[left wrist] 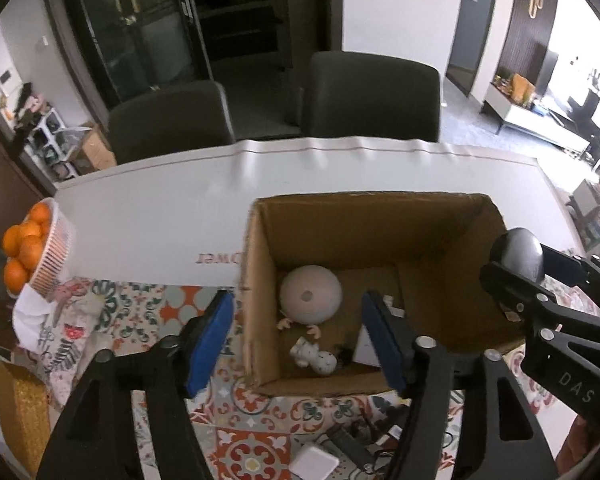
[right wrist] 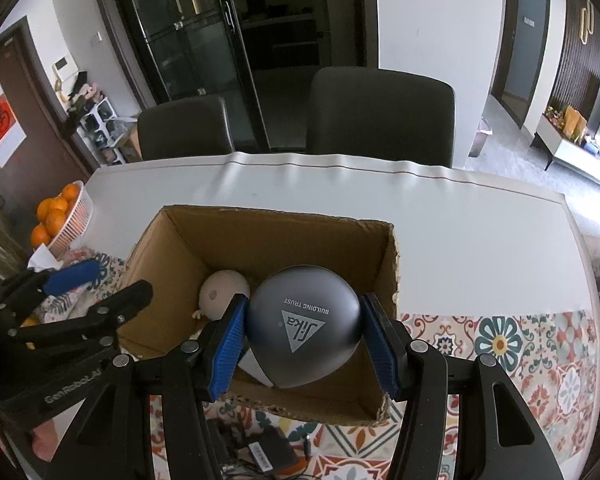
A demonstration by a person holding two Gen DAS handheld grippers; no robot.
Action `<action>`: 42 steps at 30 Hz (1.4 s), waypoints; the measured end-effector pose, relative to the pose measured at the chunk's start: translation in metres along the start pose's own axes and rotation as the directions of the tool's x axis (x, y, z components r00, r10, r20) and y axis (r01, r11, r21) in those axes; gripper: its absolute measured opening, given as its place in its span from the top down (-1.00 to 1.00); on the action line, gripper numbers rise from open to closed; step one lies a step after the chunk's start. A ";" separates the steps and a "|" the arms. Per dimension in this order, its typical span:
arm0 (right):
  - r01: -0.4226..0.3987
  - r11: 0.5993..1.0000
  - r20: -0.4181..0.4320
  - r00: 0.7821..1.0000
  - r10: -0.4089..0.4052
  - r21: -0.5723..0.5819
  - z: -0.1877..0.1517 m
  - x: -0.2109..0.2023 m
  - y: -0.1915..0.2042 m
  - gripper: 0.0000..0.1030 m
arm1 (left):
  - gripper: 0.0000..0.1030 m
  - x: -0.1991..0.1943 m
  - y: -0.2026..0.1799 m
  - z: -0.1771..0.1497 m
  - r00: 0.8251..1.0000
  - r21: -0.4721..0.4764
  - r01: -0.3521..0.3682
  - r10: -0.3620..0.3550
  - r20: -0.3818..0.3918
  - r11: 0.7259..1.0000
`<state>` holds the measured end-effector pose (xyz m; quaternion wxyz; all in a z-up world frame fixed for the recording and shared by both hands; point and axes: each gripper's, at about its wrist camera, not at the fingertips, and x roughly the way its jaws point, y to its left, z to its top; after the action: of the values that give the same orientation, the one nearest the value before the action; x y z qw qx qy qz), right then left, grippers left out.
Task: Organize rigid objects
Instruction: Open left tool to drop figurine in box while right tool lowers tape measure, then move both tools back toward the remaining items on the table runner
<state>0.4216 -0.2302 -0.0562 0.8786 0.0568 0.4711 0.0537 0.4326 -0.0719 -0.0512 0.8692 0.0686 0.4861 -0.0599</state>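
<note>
An open cardboard box (left wrist: 256,280) (right wrist: 388,280) stands on the table. Inside lie a beige round-headed doll (left wrist: 311,294) (right wrist: 220,290), a small spotted white figure (left wrist: 314,356) and a white flat item (left wrist: 366,346). My right gripper (right wrist: 302,340) is shut on a grey egg-shaped object printed "Sika" (right wrist: 304,326) and holds it over the box's near side; it also shows in the left wrist view (left wrist: 518,254). My left gripper (left wrist: 296,340) is open and empty, its jaws straddling the box's left wall; it shows in the right wrist view (right wrist: 100,284).
A basket of oranges (left wrist: 54,240) (right wrist: 74,220) stands at the table's left edge, with crumpled wrappers (left wrist: 60,320) beside it. A white adapter (left wrist: 315,462) and black cables and devices (right wrist: 268,452) lie on the patterned cloth (right wrist: 520,352) before the box. Two dark chairs (left wrist: 372,96) stand behind the table.
</note>
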 end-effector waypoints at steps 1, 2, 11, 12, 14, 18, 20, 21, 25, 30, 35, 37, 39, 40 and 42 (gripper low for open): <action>-0.004 1.000 0.000 1.000 0.004 0.000 0.001 0.000 0.001 -0.10 | -0.42 -0.003 0.002 -0.001 1.000 -0.005 -0.014 0.014 0.009 1.000; -0.007 1.000 -0.001 1.000 0.007 0.000 0.001 0.000 0.001 -0.10 | -0.46 -0.007 0.005 -0.001 0.999 -0.008 -0.031 0.031 0.018 0.999; 0.032 0.999 0.042 0.999 -0.033 0.005 0.001 -0.019 0.008 -0.45 | -0.73 -0.036 0.019 -0.009 0.993 -0.045 -0.089 0.092 0.075 0.995; 0.035 0.999 0.046 0.998 -0.035 0.008 -0.001 -0.023 0.009 -0.45 | -0.75 -0.041 0.020 -0.011 0.992 -0.047 -0.089 0.093 0.085 0.995; 0.033 0.999 0.059 0.998 -0.034 0.010 -0.007 -0.032 0.010 -0.45 | -0.78 -0.050 0.021 -0.016 0.990 -0.050 -0.091 0.096 0.101 0.995; 0.046 0.999 0.086 0.995 -0.047 0.012 -0.019 -0.051 0.013 -0.46 | -0.87 -0.067 0.020 -0.027 0.986 -0.053 -0.096 0.102 0.134 0.994; 0.056 0.998 0.098 0.994 -0.056 0.002 -0.026 -0.062 0.016 -0.46 | -0.89 -0.076 0.020 -0.034 0.983 -0.058 -0.094 0.101 0.151 0.994; 0.058 0.998 0.105 0.993 -0.058 0.001 -0.028 -0.066 0.017 -0.46 | -0.90 -0.080 0.019 -0.037 0.982 -0.058 -0.096 0.104 0.160 0.994; 0.068 0.998 0.141 0.988 -0.066 -0.006 -0.043 -0.086 0.021 -0.53 | -0.95 -0.100 0.017 -0.053 0.972 -0.053 -0.110 0.118 0.204 0.993; 0.070 0.997 0.180 0.981 -0.067 -0.010 -0.062 -0.108 0.028 -0.63 | -1.00 -0.120 0.014 -0.072 0.958 -0.041 -0.133 0.139 0.252 0.990; 0.068 0.997 0.204 0.977 -0.062 -0.025 -0.081 -0.122 0.034 -0.68 | -1.00 -0.134 0.017 -0.093 0.955 -0.061 -0.122 0.133 0.263 0.991; 0.068 0.997 0.208 0.976 -0.060 -0.029 -0.087 -0.126 0.036 -0.68 | -1.00 -0.136 0.019 -0.100 0.960 -0.070 -0.101 0.116 0.255 0.992; 0.070 0.997 0.212 0.975 -0.060 -0.038 -0.094 -0.129 0.039 -0.68 | -1.00 -0.138 0.020 -0.110 0.964 -0.080 -0.084 0.101 0.246 0.993; 0.066 0.997 0.212 0.976 -0.056 -0.041 -0.098 -0.130 0.041 -0.68 | -1.00 -0.139 0.021 -0.113 0.965 -0.084 -0.083 0.101 0.242 0.993; 0.057 0.998 0.211 0.976 -0.046 -0.042 -0.105 -0.132 0.042 -0.68 | -1.00 -0.140 0.022 -0.120 0.966 -0.091 -0.081 0.101 0.238 0.993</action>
<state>0.2603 -0.2031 0.0007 0.9256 0.0289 0.3756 0.0359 0.2625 -0.0237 0.0075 0.9258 0.0482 0.3748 -0.0083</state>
